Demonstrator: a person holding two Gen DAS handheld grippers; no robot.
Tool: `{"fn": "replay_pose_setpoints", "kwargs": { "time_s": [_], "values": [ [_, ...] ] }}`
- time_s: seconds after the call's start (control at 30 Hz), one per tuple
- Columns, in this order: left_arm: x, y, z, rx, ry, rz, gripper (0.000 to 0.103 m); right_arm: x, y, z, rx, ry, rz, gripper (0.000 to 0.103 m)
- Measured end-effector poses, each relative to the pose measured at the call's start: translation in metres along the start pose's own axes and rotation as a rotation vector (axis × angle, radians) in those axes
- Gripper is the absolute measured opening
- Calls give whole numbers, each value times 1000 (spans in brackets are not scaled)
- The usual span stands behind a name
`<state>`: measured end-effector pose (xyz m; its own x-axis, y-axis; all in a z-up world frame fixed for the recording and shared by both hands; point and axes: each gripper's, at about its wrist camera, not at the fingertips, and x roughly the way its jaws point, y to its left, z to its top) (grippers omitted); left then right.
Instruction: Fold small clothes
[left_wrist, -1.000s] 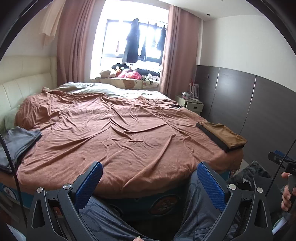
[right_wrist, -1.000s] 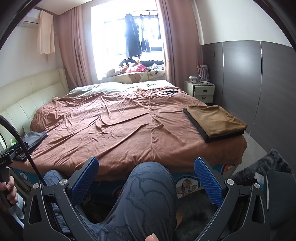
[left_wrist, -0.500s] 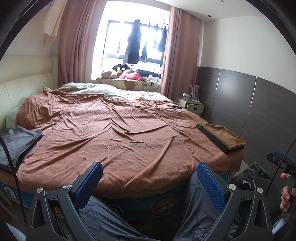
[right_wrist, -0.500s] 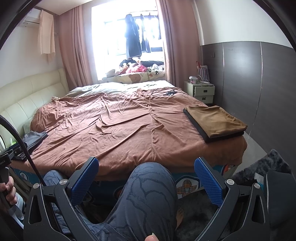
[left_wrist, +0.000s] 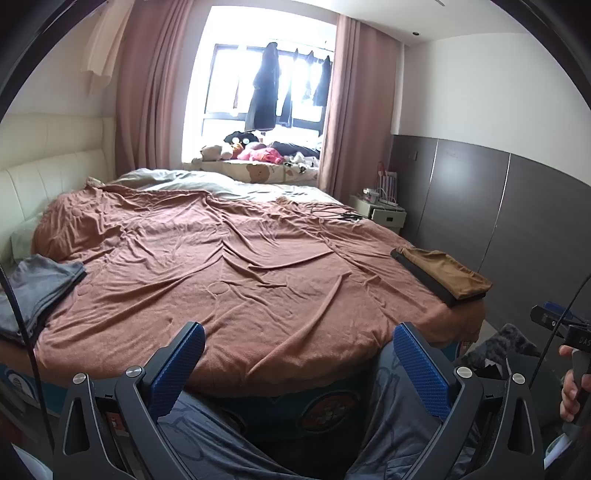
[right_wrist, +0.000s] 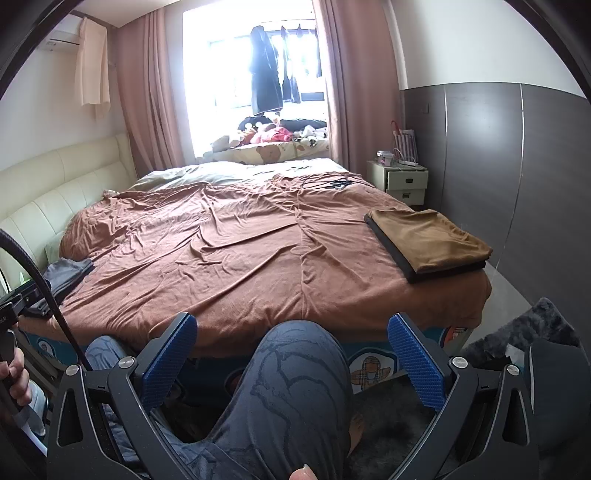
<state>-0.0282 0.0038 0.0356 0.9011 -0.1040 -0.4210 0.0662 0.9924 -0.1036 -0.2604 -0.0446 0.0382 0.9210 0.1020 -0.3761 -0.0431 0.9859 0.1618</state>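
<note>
Both tools gape wide, empty: left tool (left_wrist: 295, 363), right tool (right_wrist: 291, 356). Grey clothes (left_wrist: 31, 286) at left tool's 10 o'clock, nearer it; brown folded stack (right_wrist: 430, 242) at right tool's 1 o'clock.

- My grey folded garment (left_wrist: 35, 286) runs off the left-wrist picture's edge.
- I can't identify the small dark items (right_wrist: 334, 183) far up the bed.
- Windowsill clutter (left_wrist: 258, 151) is too small to tell apart.

A bright window (left_wrist: 266, 85) with pink curtains (left_wrist: 147, 92) occupies the upper centre. A cream headboard (left_wrist: 48, 177) stands at left. Grey wall panels (right_wrist: 517, 166) and a nightstand (right_wrist: 404, 181) stand at right.
</note>
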Motion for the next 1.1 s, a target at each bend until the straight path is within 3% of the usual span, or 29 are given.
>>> {"fn": "replay_pose_setpoints", "kwargs": {
  "time_s": [1.1],
  "values": [
    [-10, -10, -7, 9, -25, -12, 103, 2, -1, 0, -27, -2, 2, 103]
  ]
}}
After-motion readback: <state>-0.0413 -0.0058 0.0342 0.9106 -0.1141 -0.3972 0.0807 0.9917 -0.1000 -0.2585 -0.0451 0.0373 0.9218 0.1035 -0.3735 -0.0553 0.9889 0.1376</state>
